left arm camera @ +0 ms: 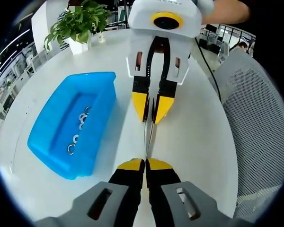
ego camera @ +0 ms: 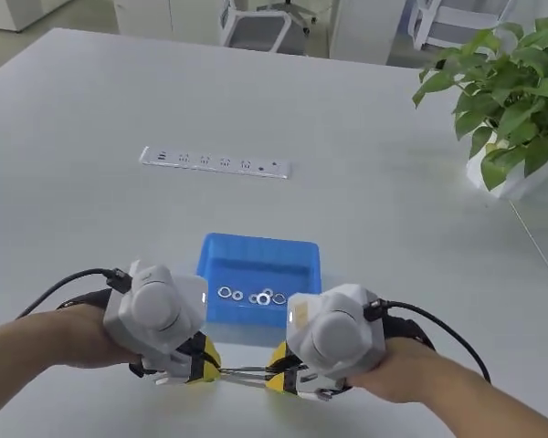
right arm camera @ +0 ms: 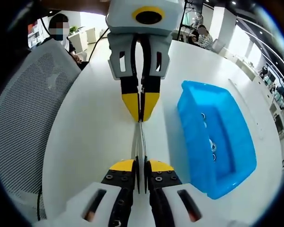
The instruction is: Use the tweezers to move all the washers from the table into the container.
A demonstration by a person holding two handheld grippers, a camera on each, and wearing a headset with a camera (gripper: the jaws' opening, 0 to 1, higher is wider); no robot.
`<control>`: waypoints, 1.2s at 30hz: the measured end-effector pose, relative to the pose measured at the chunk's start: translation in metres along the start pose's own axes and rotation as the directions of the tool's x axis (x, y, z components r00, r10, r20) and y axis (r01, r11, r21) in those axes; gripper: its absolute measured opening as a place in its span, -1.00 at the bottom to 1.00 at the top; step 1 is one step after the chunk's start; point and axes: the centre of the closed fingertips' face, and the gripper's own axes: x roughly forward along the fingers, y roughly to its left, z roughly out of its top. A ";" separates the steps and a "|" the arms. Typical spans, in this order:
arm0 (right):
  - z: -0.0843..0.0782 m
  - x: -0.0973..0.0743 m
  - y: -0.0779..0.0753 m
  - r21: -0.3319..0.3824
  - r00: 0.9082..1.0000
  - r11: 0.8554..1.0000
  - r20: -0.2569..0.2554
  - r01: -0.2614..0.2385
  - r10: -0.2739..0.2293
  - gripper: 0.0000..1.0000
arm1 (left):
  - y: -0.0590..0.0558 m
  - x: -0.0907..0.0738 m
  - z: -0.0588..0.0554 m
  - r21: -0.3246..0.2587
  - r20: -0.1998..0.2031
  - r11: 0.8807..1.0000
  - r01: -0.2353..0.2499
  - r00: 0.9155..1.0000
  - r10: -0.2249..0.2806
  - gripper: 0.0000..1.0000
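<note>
Head view: the left gripper (ego camera: 204, 363) and right gripper (ego camera: 279, 377) face each other tip to tip, each with its jaws pressed together on one end of the tweezers (ego camera: 243, 371). The blue container (ego camera: 256, 246) sits at 12 o'clock from them on the table (ego camera: 393, 182), with the washers (ego camera: 256, 297) inside it

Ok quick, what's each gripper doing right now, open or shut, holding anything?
Left gripper: shut on one end of the tweezers.
Right gripper: shut on the other end of the same tweezers.
</note>
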 end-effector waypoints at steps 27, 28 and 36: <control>-0.009 -0.008 -0.002 0.028 0.999 0.999 -0.033 0.015 -0.014 -0.67 | 0.000 -0.006 -0.006 -0.020 -0.005 1.000 -0.018 1.000 0.018 -0.76; -0.009 -0.010 -0.002 0.039 0.999 0.999 -0.030 0.021 -0.020 -0.66 | 0.000 -0.008 -0.006 -0.024 -0.003 0.999 -0.022 1.000 0.022 -0.72; -0.007 -0.032 -0.010 0.085 0.997 0.993 0.008 0.081 -0.082 -0.43 | 0.004 -0.031 -0.002 -0.112 0.055 0.992 -0.058 0.996 0.064 -0.54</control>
